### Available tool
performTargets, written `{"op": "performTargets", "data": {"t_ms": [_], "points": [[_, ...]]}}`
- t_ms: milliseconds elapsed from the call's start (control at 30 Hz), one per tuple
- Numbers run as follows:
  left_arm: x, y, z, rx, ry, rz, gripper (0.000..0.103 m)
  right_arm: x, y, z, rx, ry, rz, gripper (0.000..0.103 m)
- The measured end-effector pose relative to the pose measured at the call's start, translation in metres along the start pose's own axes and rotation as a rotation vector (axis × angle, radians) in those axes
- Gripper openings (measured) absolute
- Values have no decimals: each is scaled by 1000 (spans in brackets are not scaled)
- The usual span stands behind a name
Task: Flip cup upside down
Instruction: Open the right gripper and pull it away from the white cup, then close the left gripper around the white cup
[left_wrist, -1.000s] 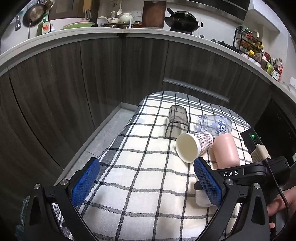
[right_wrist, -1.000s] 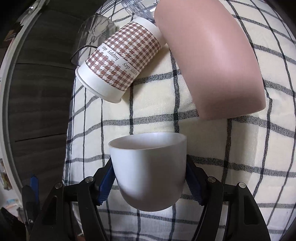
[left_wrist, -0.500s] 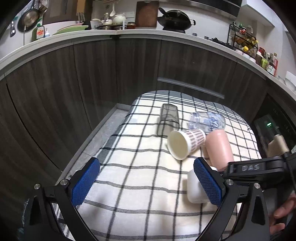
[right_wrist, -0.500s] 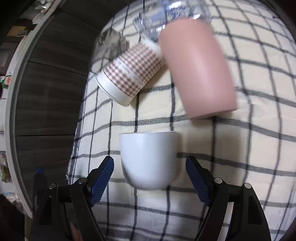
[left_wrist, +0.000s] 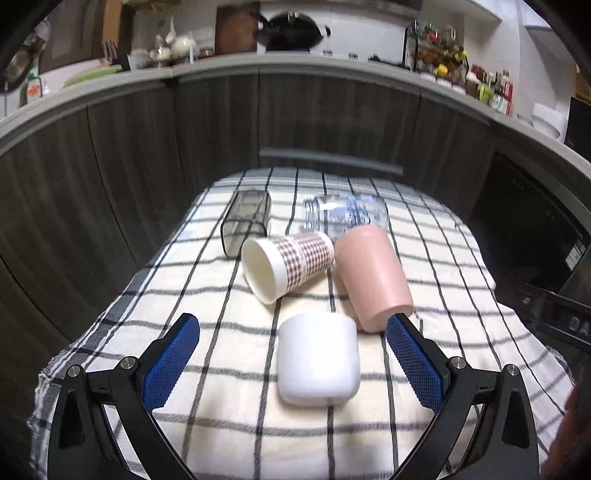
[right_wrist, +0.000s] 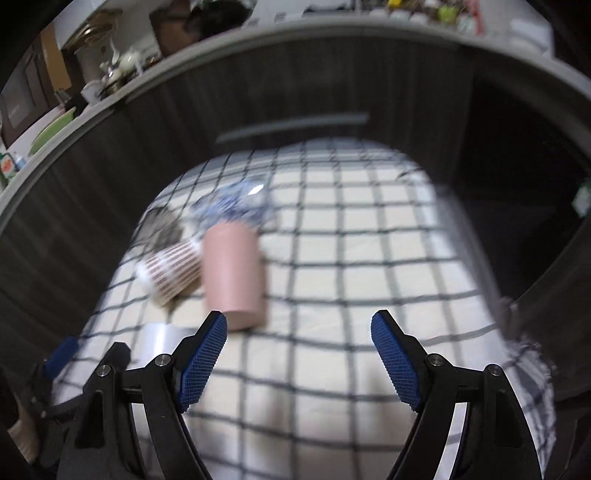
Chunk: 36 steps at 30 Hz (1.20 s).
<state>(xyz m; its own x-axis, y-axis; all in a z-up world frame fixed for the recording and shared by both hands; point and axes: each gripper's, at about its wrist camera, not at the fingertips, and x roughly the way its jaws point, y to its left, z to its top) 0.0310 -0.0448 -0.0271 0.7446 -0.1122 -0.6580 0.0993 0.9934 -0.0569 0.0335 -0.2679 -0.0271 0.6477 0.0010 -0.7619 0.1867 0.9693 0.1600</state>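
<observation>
A white cup (left_wrist: 318, 357) stands upside down on the checked cloth (left_wrist: 229, 432), between the fingers of my open left gripper (left_wrist: 295, 362), touching neither. In the blurred right wrist view only a sliver of it (right_wrist: 162, 338) shows left of the left finger. My right gripper (right_wrist: 299, 358) is open and empty, pulled back above the cloth (right_wrist: 332, 369). A pink cup (left_wrist: 371, 277) lies on its side just behind the white cup; it also shows in the right wrist view (right_wrist: 232, 273).
A houndstooth paper cup (left_wrist: 286, 267), a smoky clear tumbler (left_wrist: 245, 221) and a clear glass jar (left_wrist: 345, 218) lie on their sides behind. Dark cabinet fronts (left_wrist: 332, 122) curve round the table's far side. The cloth's edge drops off at left.
My right gripper opened, let go of the white cup, then pulled back and swung away. The left gripper has moved so that the cup sits between its fingers.
</observation>
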Motion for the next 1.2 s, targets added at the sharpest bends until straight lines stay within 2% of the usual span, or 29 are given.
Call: {"op": "performTargets", "data": {"t_ms": [133,267,467,633,767,833,1133,1200], "points": [[3,-5,-10,17,-52,-12,103,-17,-8,-10,3,-136,-51,82],[17,-14,-27,74,-79,31,102,-32,-5,-16,-19,-246,-84,90],[31,-27,-44,128,-45,32,100,-27,-10,-20,-13,-214,-72,90],[50,-21,-53,96,32,53,79,-19,-19,-24,17,-181,-64,90],[51,-25,-56,105,36,51,77,-11,-20,-25,21,-157,-62,90],[51,-26,-58,115,37,50,67,-9,-19,-25,17,-150,-62,90],[52,-22,-51,107,63,61,67,-7,-16,-26,4,-141,-58,90],[51,-17,-44,81,101,46,67,-9,-16,-25,7,-141,-57,90]]}}
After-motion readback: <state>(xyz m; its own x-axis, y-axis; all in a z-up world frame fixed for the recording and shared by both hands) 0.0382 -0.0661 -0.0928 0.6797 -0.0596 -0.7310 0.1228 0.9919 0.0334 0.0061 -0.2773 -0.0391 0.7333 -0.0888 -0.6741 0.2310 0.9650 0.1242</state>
